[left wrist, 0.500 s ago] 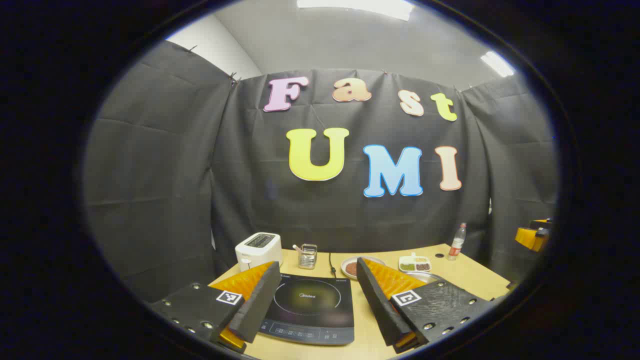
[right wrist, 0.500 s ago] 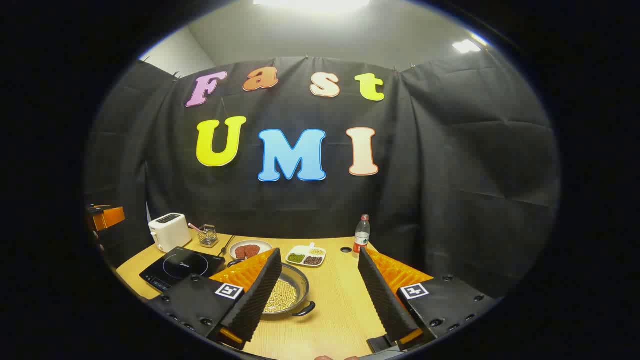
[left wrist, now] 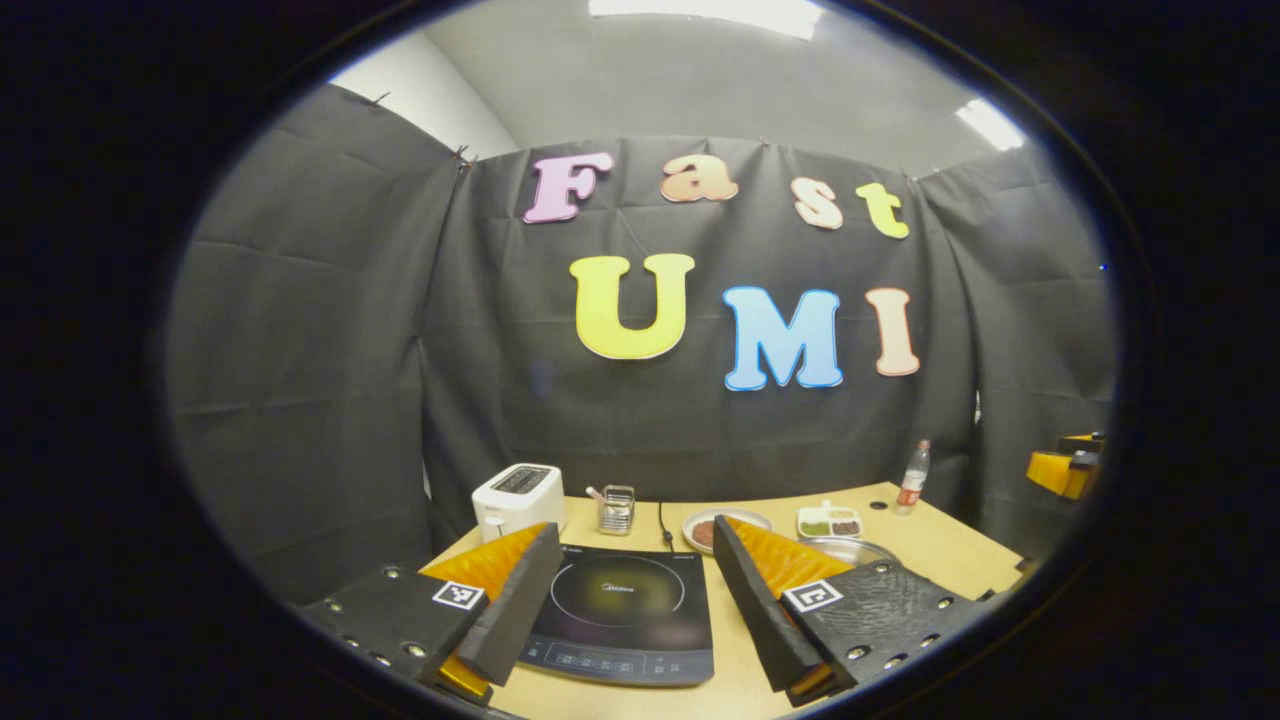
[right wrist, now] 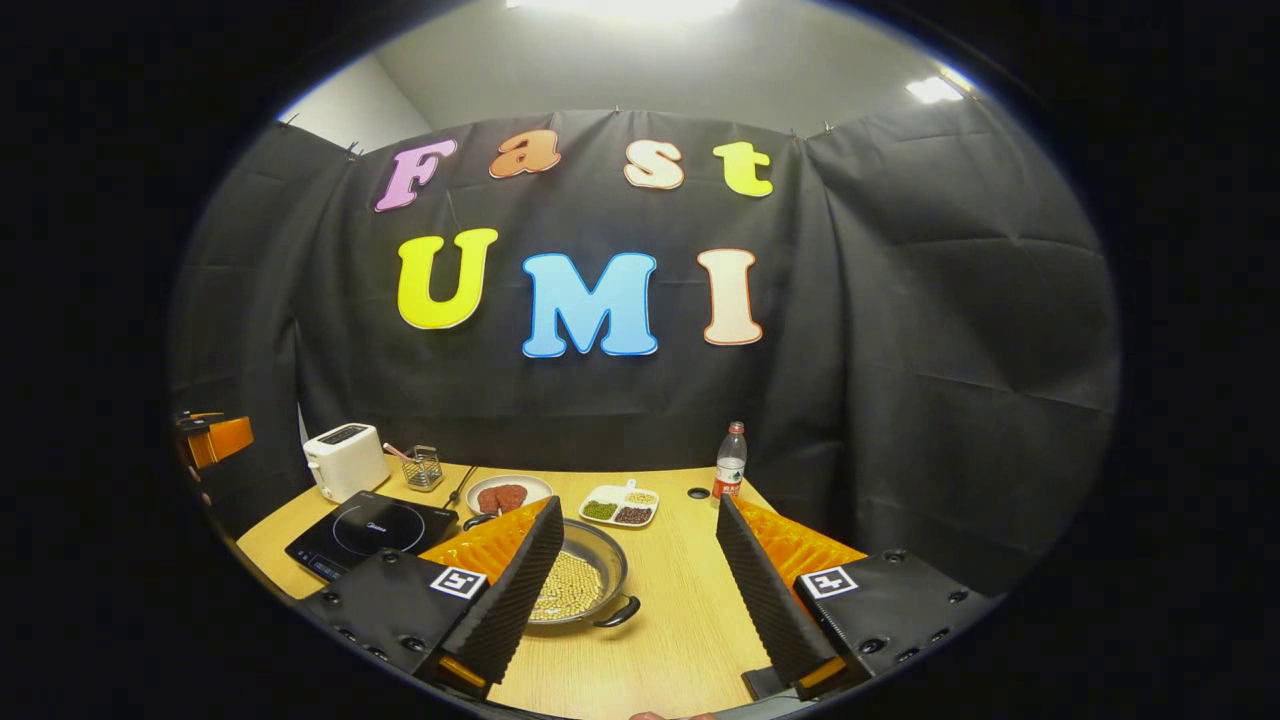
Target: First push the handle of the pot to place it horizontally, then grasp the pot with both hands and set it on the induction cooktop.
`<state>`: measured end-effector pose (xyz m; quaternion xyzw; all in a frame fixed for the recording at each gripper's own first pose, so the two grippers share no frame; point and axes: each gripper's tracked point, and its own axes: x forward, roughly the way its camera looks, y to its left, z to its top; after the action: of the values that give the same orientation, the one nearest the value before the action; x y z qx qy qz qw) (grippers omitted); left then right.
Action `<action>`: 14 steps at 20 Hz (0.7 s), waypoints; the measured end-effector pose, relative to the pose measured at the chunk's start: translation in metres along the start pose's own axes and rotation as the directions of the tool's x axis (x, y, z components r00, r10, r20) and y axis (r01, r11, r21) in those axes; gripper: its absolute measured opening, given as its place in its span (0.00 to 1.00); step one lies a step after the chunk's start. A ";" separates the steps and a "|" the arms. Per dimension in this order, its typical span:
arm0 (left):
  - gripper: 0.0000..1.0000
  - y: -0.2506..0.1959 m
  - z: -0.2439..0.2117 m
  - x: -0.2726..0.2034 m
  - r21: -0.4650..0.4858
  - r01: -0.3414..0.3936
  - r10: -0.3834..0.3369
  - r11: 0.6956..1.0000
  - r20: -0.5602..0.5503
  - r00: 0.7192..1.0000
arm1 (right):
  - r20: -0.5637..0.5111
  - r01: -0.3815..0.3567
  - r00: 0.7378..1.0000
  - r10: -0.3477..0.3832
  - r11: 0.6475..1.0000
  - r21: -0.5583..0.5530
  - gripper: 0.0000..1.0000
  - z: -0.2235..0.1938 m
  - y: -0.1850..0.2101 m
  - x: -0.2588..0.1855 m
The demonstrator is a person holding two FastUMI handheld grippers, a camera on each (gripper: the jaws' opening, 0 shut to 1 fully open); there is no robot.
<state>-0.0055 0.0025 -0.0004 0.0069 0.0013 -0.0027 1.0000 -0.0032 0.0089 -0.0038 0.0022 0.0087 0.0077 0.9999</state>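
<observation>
While both tools hang above the wooden table (right wrist: pixel 690 620), we note the left gripper (left wrist: pixel 635 600) with its fingers spread wide and nothing between them; the black induction cooktop (left wrist: pixel 620 615) lies flat on the table below that gap. We log the right gripper (right wrist: pixel 640 590) likewise wide open and holding nothing. In the right gripper view the pot (right wrist: pixel 585 585), a shallow metal pan with pale grains inside, sits on the table to the right of the cooktop, partly behind the gripper's left finger; one dark handle (right wrist: pixel 620 612) points toward the near right, a second dark handle (right wrist: pixel 478 521) shows at its far left rim. Neither gripper touches the pot. Behind it we record a plate of reddish food (right wrist: pixel 508 494), a divided white dish (right wrist: pixel 620 506), a water bottle (right wrist: pixel 731 462), a white toaster (right wrist: pixel 345 460) and a small wire holder (right wrist: pixel 425 467).
</observation>
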 end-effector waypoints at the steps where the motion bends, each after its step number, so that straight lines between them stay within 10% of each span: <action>1: 0.93 0.000 0.000 0.000 -0.001 -0.001 0.001 1.000 0.002 1.000 | -0.001 -0.002 1.000 0.002 1.000 -0.001 0.98 -0.001 0.001 0.001; 14: 0.89 -0.005 0.011 0.004 -0.014 0.003 -0.003 1.000 0.013 1.000 | -0.014 -0.049 0.999 0.049 0.999 -0.010 0.95 0.005 0.014 0.014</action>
<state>-0.0013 -0.0029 0.0101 -0.0001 -0.0050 -0.0044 1.0000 0.0109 0.0231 0.0011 -0.0028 0.0153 0.0324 0.9994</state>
